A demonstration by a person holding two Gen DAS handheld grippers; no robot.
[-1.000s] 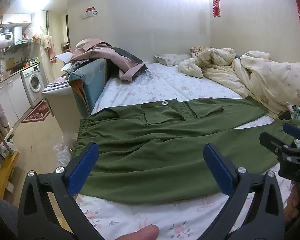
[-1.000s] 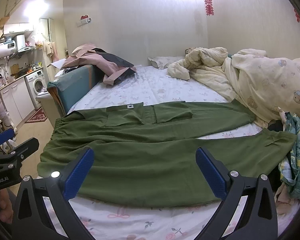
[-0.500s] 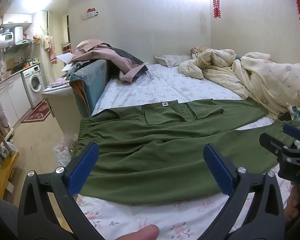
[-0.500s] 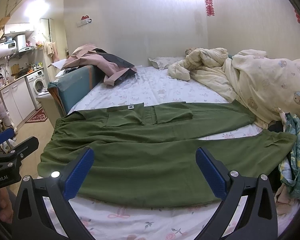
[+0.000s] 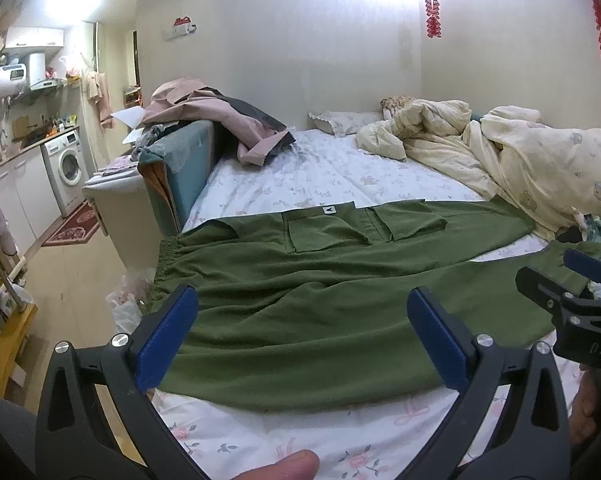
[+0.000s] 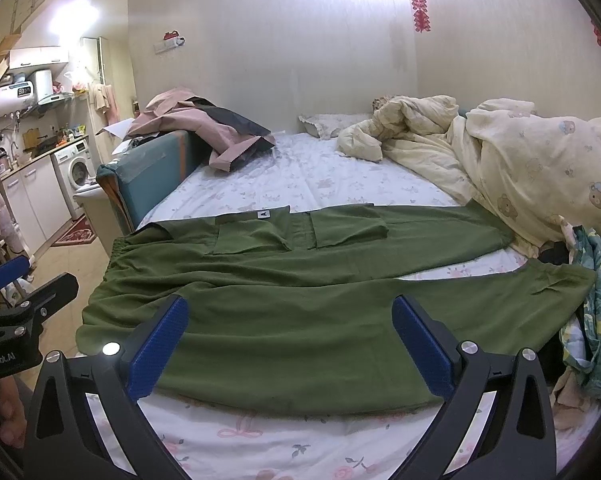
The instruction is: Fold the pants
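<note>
- Hovering over the bed's near edge, left gripper [image 5: 302, 338] and right gripper [image 6: 290, 344]: jaws spread wide, nothing between them, side by side.
- Sheet [image 6: 260, 436], floral: bare strip directly under both jaws.
- Pants [image 6: 300, 300], green: spread flat just beyond the jaws, waistband to the left, legs running right; the nearer leg fills the gap between each pair of jaws.
- Pockets [image 5: 328, 234]: on the farther half, ahead of the jaws.
- Quilt [image 6: 520, 160], cream: beyond the pants, ahead and right.
- Pink clothes [image 5: 204, 116]: far ahead, left of the jaws.
</note>
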